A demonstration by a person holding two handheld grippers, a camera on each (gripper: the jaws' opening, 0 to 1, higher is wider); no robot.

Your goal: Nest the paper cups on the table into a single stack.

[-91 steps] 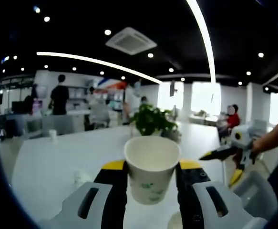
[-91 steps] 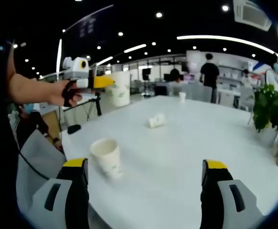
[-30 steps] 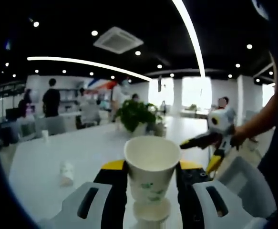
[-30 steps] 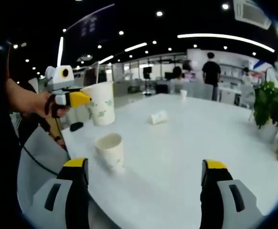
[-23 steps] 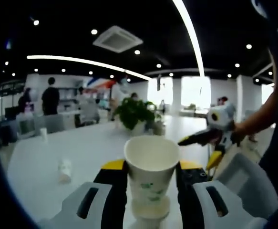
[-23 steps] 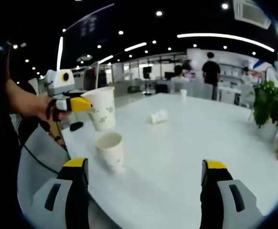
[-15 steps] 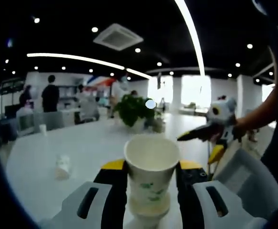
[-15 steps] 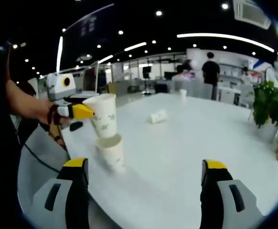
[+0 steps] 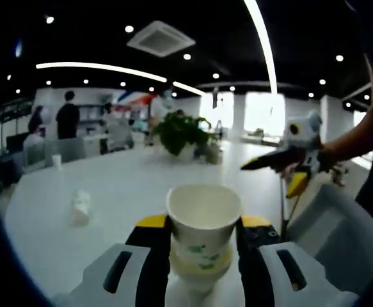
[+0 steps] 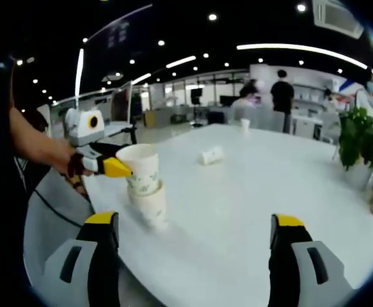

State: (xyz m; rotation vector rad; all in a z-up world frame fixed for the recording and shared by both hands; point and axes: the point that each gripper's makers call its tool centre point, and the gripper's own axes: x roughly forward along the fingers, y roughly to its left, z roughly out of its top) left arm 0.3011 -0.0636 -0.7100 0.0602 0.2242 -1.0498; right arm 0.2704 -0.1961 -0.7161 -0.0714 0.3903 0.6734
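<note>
Between the yellow-tipped jaws of my left claw [image 9: 203, 233] sits the upper cup [image 9: 203, 224], clamped by its sides with its open mouth up, and its lower part is sunk into the lower cup [image 9: 199, 268], which stands on the white counter [image 9: 122, 192]. From my right gripper view the same pair shows near the counter's near-left edge: the upper cup [image 10: 141, 169] rides partway inside the lower cup [image 10: 150, 206], not fully seated, with my left claw [image 10: 112, 166] gripping it from the left and my hand [image 10: 77, 167] behind it. My right claw [image 10: 196, 227] hangs with its jaws wide apart and nothing between them, above the counter [image 10: 237, 211] and well apart from the stack. Another cup [image 10: 210, 156] lies on its side farther out on the counter, and a small upright cup [image 10: 244, 126] stands near the far edge. In my left gripper view the tipped cup [image 9: 79, 208] lies off to the left, my right claw [image 9: 272, 161] reaches in from the right, and a potted plant [image 9: 180, 131] stands at the counter's far side. The plant [image 10: 362, 147] also shows at the right of my right gripper view.
</note>
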